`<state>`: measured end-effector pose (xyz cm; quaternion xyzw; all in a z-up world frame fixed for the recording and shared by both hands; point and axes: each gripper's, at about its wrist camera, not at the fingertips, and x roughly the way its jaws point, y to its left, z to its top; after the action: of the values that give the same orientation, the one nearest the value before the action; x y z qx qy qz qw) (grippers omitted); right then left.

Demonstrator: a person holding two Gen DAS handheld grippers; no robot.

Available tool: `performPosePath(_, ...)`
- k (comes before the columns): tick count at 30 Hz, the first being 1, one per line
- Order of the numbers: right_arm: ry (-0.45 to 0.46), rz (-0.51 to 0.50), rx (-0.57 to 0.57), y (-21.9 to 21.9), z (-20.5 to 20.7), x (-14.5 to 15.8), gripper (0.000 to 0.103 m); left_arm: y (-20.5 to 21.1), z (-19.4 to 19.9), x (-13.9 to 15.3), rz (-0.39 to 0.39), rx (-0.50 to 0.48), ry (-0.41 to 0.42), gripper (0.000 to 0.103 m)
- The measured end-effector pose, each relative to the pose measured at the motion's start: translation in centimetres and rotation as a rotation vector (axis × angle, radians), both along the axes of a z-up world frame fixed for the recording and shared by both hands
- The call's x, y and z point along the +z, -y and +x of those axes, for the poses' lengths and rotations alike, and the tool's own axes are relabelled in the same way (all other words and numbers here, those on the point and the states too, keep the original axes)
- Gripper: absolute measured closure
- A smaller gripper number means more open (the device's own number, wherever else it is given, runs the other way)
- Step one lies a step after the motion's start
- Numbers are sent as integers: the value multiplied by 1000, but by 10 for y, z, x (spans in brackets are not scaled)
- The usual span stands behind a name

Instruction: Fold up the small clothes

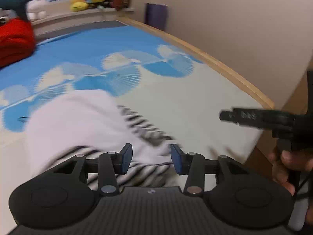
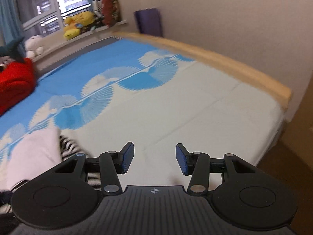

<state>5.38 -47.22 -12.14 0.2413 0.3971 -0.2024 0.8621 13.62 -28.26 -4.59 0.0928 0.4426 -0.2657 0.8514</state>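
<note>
Garment (image 1: 78, 121) white with black stripes, blurred, lies under your left gripper (image 1: 151, 159); jaws apart, nothing clamped. Your right gripper (image 2: 155, 159) also apart, garment at its left, edge cut off.

A home bedroom: a bed (image 2: 195, 105) with a blue-and-white sheet (image 2: 88, 72), plush toys (image 2: 78, 24) on the windowsill, curtains (image 2: 9, 13).

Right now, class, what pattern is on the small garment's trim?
Black-and-white stripes on the white garment, clearest in the left wrist view.
</note>
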Motion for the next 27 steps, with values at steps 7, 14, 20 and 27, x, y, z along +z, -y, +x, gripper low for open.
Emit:
performPosePath(7, -28, 244, 113, -16, 18, -13, 53, -88, 17, 15, 249, 72, 74, 51)
performPosePath(14, -144, 333, 203, -48, 46, -36, 53, -157, 12, 10, 155, 116, 40, 37)
performPosePath(20, -212, 395, 236, -53, 58, -63, 84, -176, 36, -3, -156, 224, -126, 26)
performPosePath(27, -250, 358, 189, -45, 53, -74, 101, -193, 85, -45, -228, 420, -296, 23)
